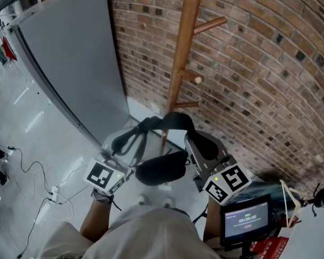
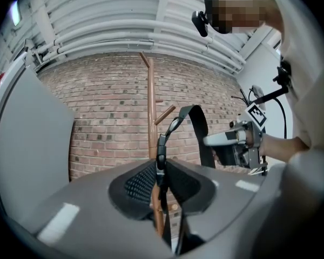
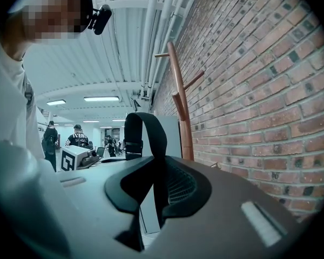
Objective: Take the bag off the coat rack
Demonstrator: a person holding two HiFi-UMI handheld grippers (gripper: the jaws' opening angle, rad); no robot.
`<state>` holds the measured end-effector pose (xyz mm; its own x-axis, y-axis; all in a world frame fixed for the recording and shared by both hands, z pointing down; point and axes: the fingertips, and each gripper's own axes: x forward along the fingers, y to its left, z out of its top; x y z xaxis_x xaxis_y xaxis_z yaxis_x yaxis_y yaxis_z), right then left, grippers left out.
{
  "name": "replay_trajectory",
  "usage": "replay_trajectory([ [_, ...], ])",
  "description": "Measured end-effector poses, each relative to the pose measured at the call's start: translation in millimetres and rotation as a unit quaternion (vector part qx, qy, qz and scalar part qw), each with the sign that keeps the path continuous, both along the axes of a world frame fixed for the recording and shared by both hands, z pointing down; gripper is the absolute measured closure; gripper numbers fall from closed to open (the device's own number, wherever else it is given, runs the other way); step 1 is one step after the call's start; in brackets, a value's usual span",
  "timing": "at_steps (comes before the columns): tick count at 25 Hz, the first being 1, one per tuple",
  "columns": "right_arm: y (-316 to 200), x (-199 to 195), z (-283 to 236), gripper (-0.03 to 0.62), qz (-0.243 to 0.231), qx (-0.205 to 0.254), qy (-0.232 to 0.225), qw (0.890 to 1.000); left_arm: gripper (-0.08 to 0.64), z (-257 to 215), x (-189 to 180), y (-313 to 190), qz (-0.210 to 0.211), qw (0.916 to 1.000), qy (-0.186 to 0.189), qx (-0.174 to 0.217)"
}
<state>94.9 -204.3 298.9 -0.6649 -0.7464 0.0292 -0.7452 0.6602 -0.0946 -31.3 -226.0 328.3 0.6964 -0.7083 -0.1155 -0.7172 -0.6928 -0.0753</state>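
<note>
My left gripper (image 2: pixel 161 172) has its jaws narrow and pressed on the black strap (image 1: pixel 175 120) of the bag (image 1: pixel 161 168). My right gripper (image 3: pixel 155 185) is closed on the same strap at its other side. The strap arches between them, just in front of the coat rack (image 1: pixel 179 74) and below its lowest peg. The bag hangs under the strap, in front of the rack's pole.

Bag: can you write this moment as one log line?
left gripper: shut on strap | right gripper: shut on strap | bag: hanging between them | coat rack: behind bag
</note>
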Motion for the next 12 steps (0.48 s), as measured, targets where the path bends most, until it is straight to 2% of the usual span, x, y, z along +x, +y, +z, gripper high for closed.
replay_trajectory([
  [12, -2.3, -3.5, 6.9, 0.543, -0.003, -0.010, 0.003, 1.000, 0.505, 2.9, -5.1, -1.7, -0.009, 0.9999, 0.001, -0.005],
])
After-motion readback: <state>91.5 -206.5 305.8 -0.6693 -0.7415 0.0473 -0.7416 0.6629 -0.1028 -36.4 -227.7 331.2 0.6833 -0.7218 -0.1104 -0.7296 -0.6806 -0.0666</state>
